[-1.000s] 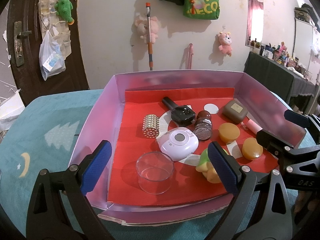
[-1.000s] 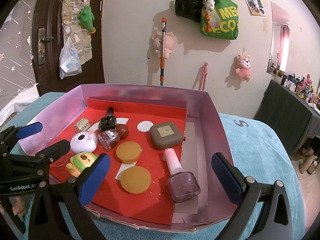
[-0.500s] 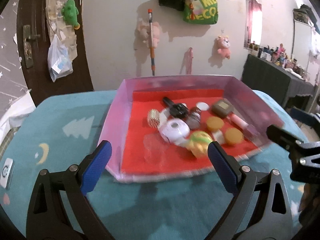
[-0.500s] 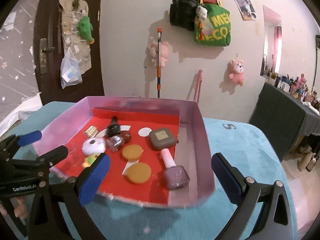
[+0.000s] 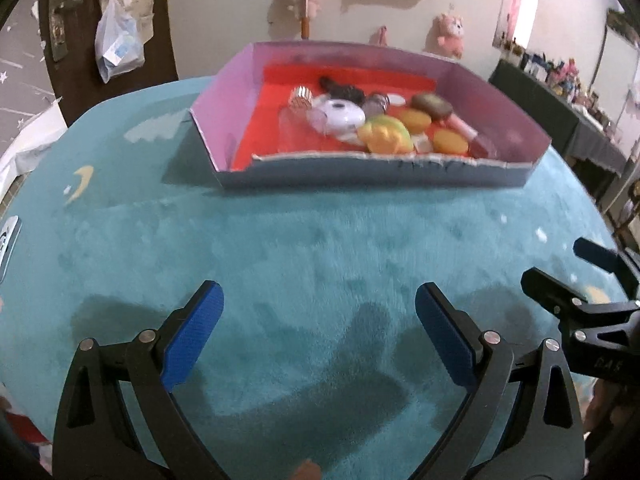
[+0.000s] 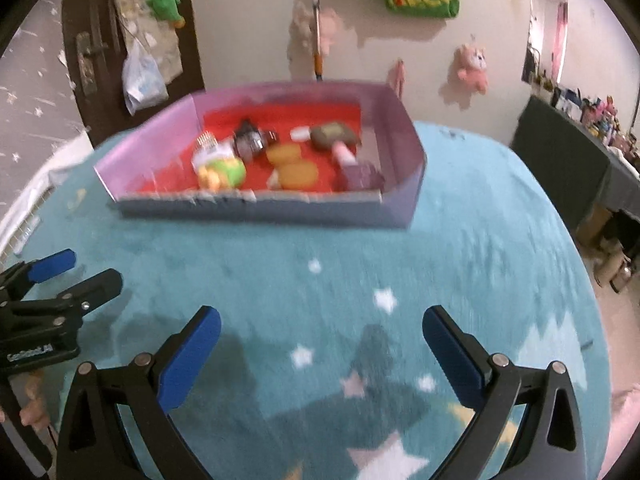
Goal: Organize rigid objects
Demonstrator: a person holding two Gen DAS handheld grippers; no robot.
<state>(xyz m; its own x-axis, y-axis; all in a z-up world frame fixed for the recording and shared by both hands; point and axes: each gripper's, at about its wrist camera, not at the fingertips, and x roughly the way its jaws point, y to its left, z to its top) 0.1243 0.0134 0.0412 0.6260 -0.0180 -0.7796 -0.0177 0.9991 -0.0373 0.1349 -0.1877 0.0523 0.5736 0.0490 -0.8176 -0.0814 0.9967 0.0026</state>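
Observation:
A pink-walled box with a red floor stands far ahead on the teal blanket; it also shows in the right wrist view. It holds several small items: a white round device, a yellow-green toy, orange discs, a brown case, a pink-capped bottle. My left gripper is open and empty, low over the blanket. My right gripper is open and empty, beside it. Both are well short of the box.
The teal blanket with star and moon prints covers the table. A dark door and a wall with hung plush toys stand behind. A dark side table with clutter is at the right.
Both grippers have pulled back from over the box to low above the blanket near me. The box now sits far ahead. Both stay open and empty.

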